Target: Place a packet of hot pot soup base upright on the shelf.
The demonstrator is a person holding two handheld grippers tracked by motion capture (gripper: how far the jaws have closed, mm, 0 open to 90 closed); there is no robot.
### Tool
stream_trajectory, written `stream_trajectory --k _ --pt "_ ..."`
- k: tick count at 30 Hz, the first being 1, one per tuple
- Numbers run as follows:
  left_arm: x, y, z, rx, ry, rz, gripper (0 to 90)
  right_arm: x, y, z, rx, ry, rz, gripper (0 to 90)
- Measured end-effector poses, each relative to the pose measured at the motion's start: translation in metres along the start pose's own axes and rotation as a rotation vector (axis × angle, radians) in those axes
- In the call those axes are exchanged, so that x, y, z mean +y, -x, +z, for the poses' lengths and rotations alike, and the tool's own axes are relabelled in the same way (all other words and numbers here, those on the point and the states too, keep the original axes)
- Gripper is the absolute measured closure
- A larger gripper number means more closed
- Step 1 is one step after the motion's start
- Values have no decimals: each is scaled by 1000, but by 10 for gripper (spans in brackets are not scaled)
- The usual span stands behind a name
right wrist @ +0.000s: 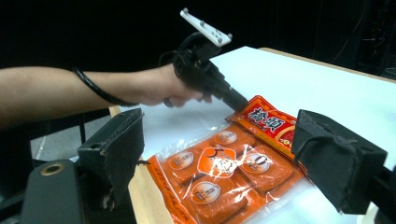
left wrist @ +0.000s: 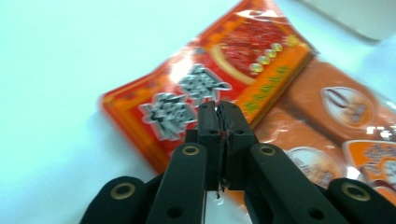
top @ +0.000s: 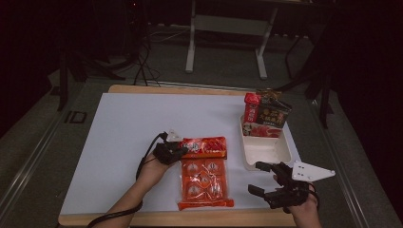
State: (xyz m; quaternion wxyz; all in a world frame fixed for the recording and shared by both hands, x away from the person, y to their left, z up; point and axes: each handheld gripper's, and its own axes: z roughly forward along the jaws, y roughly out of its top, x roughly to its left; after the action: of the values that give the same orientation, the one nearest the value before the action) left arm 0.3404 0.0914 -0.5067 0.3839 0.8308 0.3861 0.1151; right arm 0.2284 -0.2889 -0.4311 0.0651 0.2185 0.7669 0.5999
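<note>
A red snack packet (top: 205,147) (left wrist: 224,65) (right wrist: 268,123) lies across the far end of an orange multipack of small sachets (top: 204,178) (left wrist: 336,116) (right wrist: 224,172) on the white table cover. My left gripper (top: 183,151) (left wrist: 218,109) (right wrist: 238,103) is at the red packet's left end, jaws pressed together on its edge. My right gripper (top: 259,178) (right wrist: 226,154) hovers near the table's front right edge. Its padded jaws are wide apart with nothing between them, facing the orange multipack.
A white rectangular container (top: 285,154) stands to the right of the packs. Several red and dark packets (top: 266,114) stand upright at its far end. The wooden table edge (top: 190,219) runs along the front, and a metal stand (top: 228,28) is on the floor behind.
</note>
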Motion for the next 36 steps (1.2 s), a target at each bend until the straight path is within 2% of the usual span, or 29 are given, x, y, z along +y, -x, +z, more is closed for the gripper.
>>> stream_trajectory --k 2,5,8,9,10,13,17,21,23,25,28,31,34,35,36 --pt "-1 -8 -3 24 8 -29 779 0 -1 1 -6 -5 -12 165" --pt "-2 -19 -2 27 26 -95 616 1 -2 2 -8 -9 -15 161" --pt "-3 -25 -1 45 37 -111 510 1 -2 2 -7 -11 -16 160" --pt "-4 -30 5 60 33 -135 510 0 -2 3 -7 -13 -17 160" --pt "-4 -32 8 55 36 -150 424 0 -1 4 -2 -16 -14 160" --pt "-4 -39 17 41 24 -188 361 -1 -1 5 1 -24 -12 160" --pt "-3 -42 28 21 -10 -191 353 -2 -1 5 3 -27 -12 160" --pt "-2 -41 35 -18 -41 -182 430 -2 0 4 1 -23 -10 160" --pt "-2 -40 35 -17 -44 -181 468 -2 0 3 2 -23 -8 160" --pt "-3 -40 36 -50 -44 -186 555 -2 0 3 3 -22 -8 160" --pt "-3 -37 36 -47 -55 -172 598 -2 0 3 5 -22 -9 160" --pt "-1 -34 37 -77 -68 -163 636 -2 -1 3 5 -24 -11 160" --pt "0 -29 38 -75 -77 -144 664 -2 0 3 5 -24 -10 160" --pt "0 -29 38 -77 -87 -135 702 -2 0 3 4 -23 -8 161" --pt "1 -28 38 -69 -89 -143 708 -2 0 3 4 -23 -8 161"
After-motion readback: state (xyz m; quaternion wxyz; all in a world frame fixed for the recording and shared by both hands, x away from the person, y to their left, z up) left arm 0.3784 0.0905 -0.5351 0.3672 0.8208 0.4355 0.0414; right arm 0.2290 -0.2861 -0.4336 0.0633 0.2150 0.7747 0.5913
